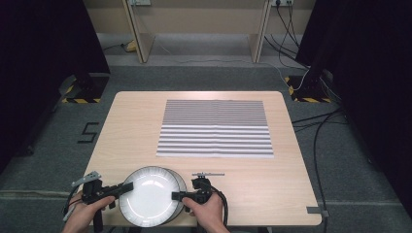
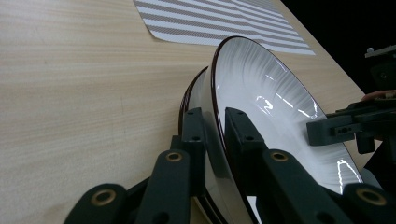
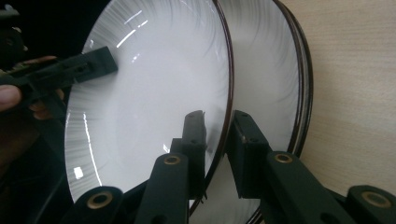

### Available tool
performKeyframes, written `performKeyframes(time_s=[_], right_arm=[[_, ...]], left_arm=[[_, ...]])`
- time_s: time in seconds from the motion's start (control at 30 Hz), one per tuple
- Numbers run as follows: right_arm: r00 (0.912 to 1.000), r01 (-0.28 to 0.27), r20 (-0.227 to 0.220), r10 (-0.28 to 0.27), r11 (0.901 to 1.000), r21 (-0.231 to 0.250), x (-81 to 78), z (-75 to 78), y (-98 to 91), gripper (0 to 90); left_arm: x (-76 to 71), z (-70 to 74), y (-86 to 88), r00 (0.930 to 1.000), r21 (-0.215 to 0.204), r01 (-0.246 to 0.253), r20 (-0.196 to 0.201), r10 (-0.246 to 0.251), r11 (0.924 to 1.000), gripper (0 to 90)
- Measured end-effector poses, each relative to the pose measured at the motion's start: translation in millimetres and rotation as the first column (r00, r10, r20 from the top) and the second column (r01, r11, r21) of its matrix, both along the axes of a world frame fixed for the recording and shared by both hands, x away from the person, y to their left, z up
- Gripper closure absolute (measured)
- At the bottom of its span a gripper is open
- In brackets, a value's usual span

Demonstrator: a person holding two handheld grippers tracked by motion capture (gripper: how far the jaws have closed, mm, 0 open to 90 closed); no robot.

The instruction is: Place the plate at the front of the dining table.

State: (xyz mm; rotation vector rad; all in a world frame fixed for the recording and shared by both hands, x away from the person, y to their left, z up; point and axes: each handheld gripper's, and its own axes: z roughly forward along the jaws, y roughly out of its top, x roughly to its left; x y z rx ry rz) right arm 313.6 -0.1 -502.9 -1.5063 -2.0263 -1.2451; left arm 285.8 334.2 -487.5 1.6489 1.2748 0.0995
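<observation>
Plates [image 1: 150,196] stacked at the near edge of a pale wooden table [image 1: 126,131], white with dark rims. The top plate [image 2: 275,116] is lifted off the one beneath. The left gripper [image 1: 127,188] clamps its left rim, one jaw on each face; the right gripper [image 1: 177,196] clamps the opposite rim the same way. A hand [image 1: 85,216] holds each gripper. Farther back lies a striped grey placemat [image 1: 214,128], well apart from the plates.

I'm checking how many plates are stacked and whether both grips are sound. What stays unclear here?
- Plate count: the top plate covers the lower plates in every view.
- Left gripper and right gripper: rim between jaws; pad contact too dark to tell.
</observation>
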Motion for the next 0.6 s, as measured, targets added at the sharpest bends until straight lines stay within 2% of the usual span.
performKeyframes(time_s=[0.13,0.27,0.37,0.6], right_arm=[[0.9992,0.023,0.031,-0.023,0.9995,-0.019,5.3,4.1,-3.1,80.7],[0.9927,0.068,0.102,-0.064,0.9972,-0.030,11.0,11.5,-10.0,84.2],[0.9874,0.068,0.147,-0.058,0.9958,-0.061,13.1,17.9,-11.7,84.8],[0.9772,0.064,0.207,-0.047,0.9953,-0.073,11.1,21.6,-11.0,84.8]], left_arm=[[0.9,-1.1,-5.5,0.9999,0.007,0.011,0.008,-0.011,0.9999,78.0],[2.0,0.7,-11.6,0.9988,0.045,0.043,0.022,-0.045,0.9980,78.2],[3.6,2.8,-13.5,0.9979,0.063,0.062,0.018,-0.063,0.9961,78.6],[3.8,6.8,-13.3,0.9982,0.071,0.059,0.010,-0.059,0.9958,80.4]])
